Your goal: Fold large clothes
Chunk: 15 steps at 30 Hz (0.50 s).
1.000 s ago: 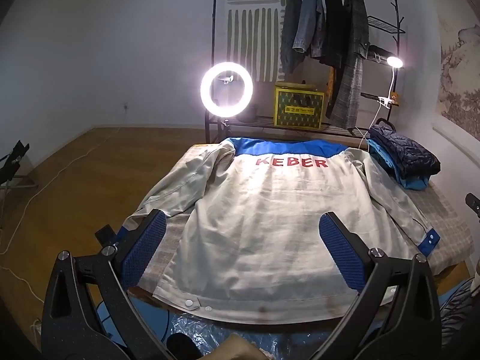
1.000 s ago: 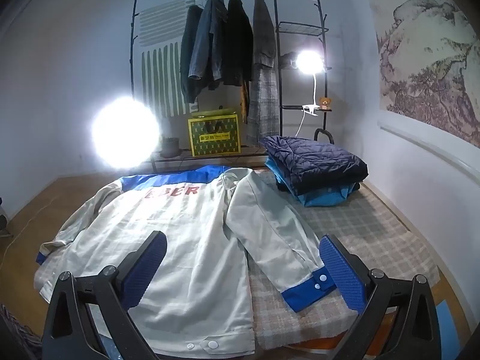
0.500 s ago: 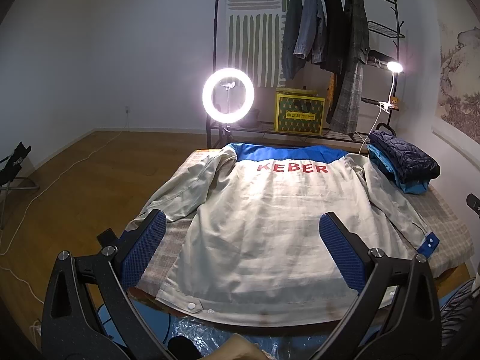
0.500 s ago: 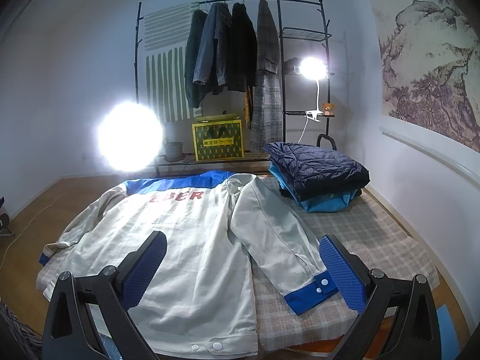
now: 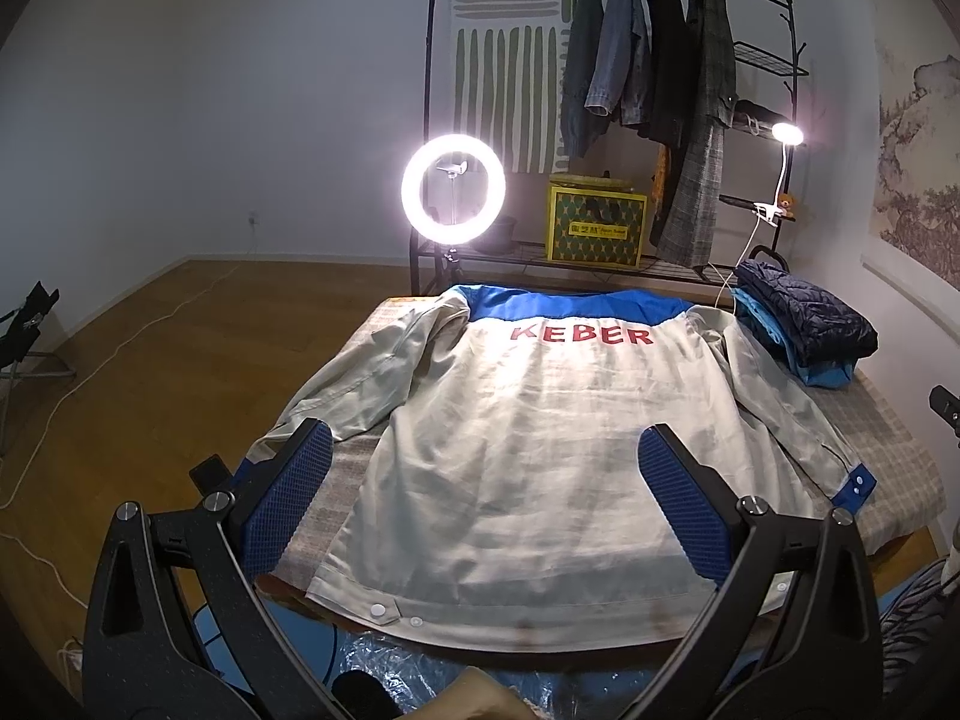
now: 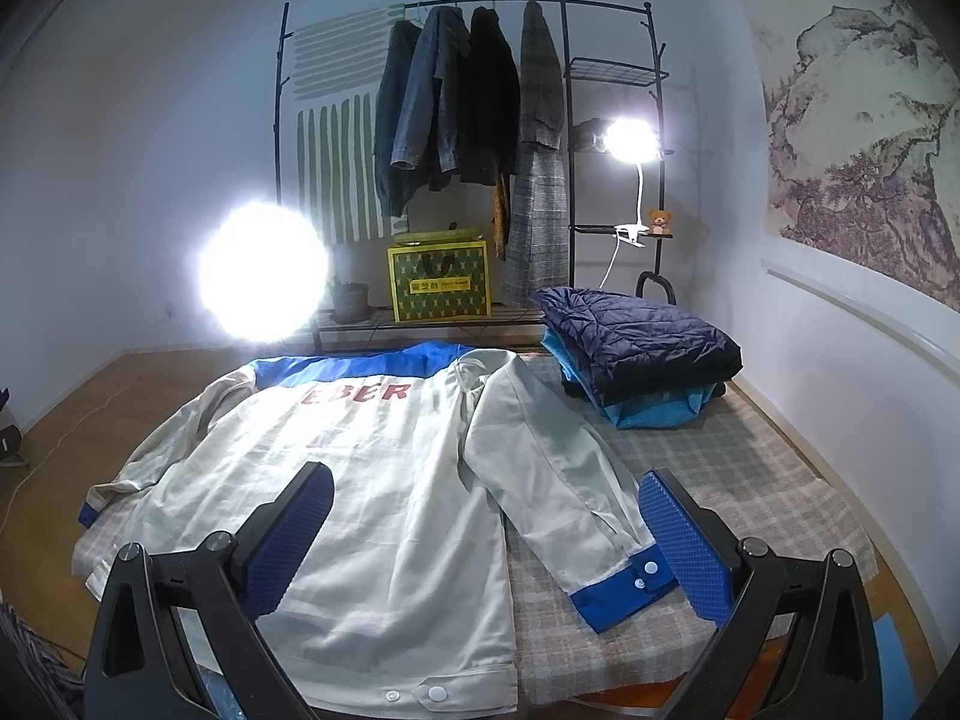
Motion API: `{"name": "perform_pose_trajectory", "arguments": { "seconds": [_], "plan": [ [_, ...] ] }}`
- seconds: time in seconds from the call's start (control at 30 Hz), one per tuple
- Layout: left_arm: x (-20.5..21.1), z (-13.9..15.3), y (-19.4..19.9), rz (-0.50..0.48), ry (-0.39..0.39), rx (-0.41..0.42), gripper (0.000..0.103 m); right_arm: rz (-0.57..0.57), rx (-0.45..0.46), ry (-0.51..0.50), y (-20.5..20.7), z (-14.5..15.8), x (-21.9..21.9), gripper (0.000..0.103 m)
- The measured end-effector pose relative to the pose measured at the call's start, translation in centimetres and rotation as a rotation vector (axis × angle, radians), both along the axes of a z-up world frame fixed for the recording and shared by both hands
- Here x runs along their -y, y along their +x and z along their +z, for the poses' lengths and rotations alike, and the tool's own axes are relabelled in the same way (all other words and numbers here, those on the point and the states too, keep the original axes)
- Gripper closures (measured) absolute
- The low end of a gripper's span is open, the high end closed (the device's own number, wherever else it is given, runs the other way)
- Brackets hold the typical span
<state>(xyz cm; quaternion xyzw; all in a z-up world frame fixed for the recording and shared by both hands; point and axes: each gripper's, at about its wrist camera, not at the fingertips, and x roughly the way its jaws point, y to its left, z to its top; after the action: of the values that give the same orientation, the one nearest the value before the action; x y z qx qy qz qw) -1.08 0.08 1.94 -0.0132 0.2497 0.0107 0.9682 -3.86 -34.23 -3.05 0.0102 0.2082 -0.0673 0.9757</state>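
Your left gripper [image 5: 480,504] is wide, its two blue pads far apart, and nothing is between them. It hangs above the near hem of the beige work jacket [image 5: 528,450] without touching it. Your right gripper [image 6: 486,534] is also wide and holds nothing; it hangs over the right side of the same jacket, and its right pad [image 6: 684,546] appears just beside the blue cuff [image 6: 624,588] of the right sleeve.

The jacket lies flat, back side up, on the table with the checked cloth [image 6: 750,480]. The blue yoke and the red letters "KEBER" [image 5: 581,335] are at the far end, and the hem with its snap buttons [image 5: 378,610] is at the near edge. Both sleeves are spread out to the sides and point toward you. The left cuff is partly hidden behind your left pad.

At the far right corner of the table you see a pile of folded clothes [image 6: 636,354], a dark navy quilted jacket on top of a light blue garment. Behind the table stand a ring light [image 5: 453,190], a clothes rack [image 6: 468,120] with hanging coats, a yellow box [image 5: 596,228] and a clip lamp [image 6: 630,138].
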Motion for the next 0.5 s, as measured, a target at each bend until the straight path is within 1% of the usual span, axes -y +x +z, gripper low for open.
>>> {"name": "perform_pose_trajectory", "arguments": {
  "seconds": [0.5],
  "plan": [
    [-0.07, 0.09, 0.12, -0.005, -0.019, 0.009, 0.000, 0.017, -0.001, -0.008, 0.07, -0.13, -0.49, 0.000]
  ]
}}
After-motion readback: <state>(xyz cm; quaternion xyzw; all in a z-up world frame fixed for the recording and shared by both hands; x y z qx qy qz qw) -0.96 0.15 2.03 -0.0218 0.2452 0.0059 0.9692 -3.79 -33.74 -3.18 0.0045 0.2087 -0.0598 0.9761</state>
